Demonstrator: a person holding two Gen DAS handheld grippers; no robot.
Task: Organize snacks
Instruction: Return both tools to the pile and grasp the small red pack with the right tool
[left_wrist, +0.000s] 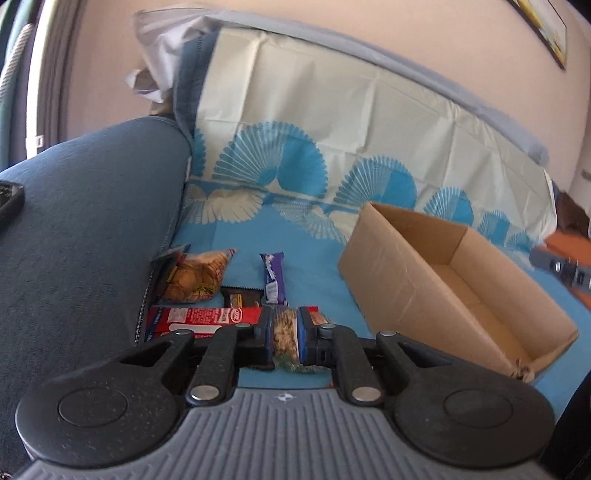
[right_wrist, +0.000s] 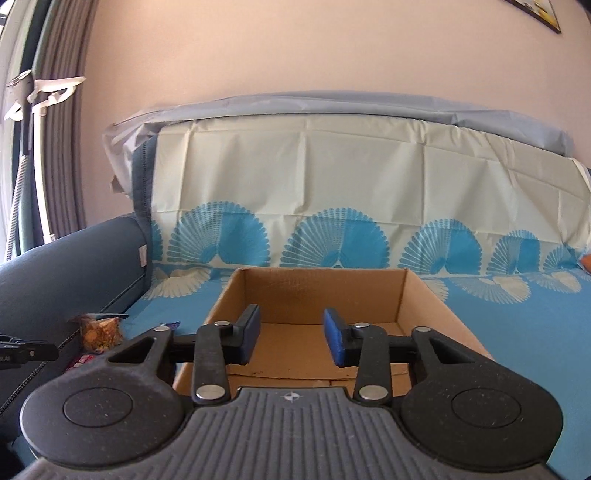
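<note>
Left wrist view, from left to right. A dark blue sofa armrest (left_wrist: 85, 229) filled the left side. Beside it, on the blue patterned cover (left_wrist: 306, 258) of the seat, lay the snacks: a clear bag of biscuits (left_wrist: 195, 275), a red carton (left_wrist: 207, 317) in front of it, a dark brown wrapper (left_wrist: 242, 295), and a purple bar (left_wrist: 273, 277) lying end-on. The left gripper (left_wrist: 284, 338) had its jaws pinching a clear packet of pale snack pieces (left_wrist: 284, 332), which stood between the blue pads (left_wrist: 304, 332) just in front of the red carton. To the right, an open cardboard box (left_wrist: 406, 280) rested on the cover, tilted in this view, with nothing visible inside it. At the far right edge part of the right gripper (left_wrist: 565, 269) showed, blurred.

Right wrist view. The biscuit bag (right_wrist: 99, 330) sat at the left by the armrest. The right gripper (right_wrist: 291, 334) hung at the box's near edge (right_wrist: 314, 299), jaws spread and holding nothing.
</note>
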